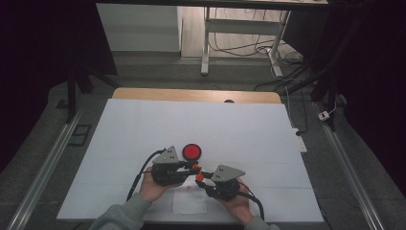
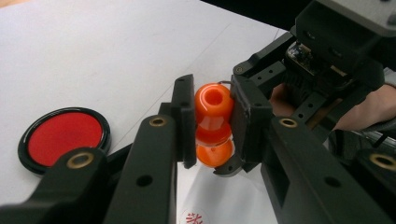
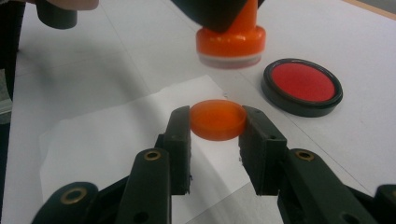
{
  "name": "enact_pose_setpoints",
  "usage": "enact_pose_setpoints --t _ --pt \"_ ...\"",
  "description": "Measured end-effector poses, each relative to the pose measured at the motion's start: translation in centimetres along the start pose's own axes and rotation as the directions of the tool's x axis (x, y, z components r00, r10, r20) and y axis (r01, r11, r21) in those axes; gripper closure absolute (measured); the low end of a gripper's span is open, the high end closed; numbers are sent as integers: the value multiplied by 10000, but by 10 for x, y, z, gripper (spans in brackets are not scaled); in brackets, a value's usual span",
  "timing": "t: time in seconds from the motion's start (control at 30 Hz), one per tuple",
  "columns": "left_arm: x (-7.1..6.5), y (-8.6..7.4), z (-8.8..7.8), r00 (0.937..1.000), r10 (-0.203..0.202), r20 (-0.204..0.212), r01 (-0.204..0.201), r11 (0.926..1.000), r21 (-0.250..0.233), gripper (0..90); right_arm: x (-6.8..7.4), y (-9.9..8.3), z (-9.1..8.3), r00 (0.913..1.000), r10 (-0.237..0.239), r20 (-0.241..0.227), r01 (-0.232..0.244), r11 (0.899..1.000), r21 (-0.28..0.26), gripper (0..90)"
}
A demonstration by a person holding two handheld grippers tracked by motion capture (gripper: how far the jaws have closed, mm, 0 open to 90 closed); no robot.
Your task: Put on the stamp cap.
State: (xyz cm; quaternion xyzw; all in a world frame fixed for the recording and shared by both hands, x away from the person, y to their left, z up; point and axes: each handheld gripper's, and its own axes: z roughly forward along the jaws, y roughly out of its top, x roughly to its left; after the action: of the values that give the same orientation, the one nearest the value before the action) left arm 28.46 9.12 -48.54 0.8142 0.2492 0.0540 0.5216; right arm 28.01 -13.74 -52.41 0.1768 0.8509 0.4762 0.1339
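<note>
On the white paper-covered table [image 1: 143, 124], the round black ink pad with its red face [image 1: 192, 152] lies at about 12 o'clock from the two grippers, and a small white paper sheet [image 1: 189, 203] lies at 6 o'clock below them. The left gripper [image 2: 214, 122] is clamped on the glossy orange plastic stamp [image 2: 213, 112], long axis roughly upright, printing face down. At about 4 o'clock from it, just apart, the right gripper [image 3: 218, 123] pinches the flat orange plastic cap [image 3: 218, 119], so capping likely means bringing the cap under the stamp's face.
</note>
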Motion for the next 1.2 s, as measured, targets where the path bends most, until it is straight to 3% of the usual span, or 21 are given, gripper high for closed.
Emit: enact_pose_setpoints --t 1.2 --pt "-3 -8 15 9999 55 136 -61 9990 449 722 -1 0 -2 10000 -1 -5 1 10000 -78 643"
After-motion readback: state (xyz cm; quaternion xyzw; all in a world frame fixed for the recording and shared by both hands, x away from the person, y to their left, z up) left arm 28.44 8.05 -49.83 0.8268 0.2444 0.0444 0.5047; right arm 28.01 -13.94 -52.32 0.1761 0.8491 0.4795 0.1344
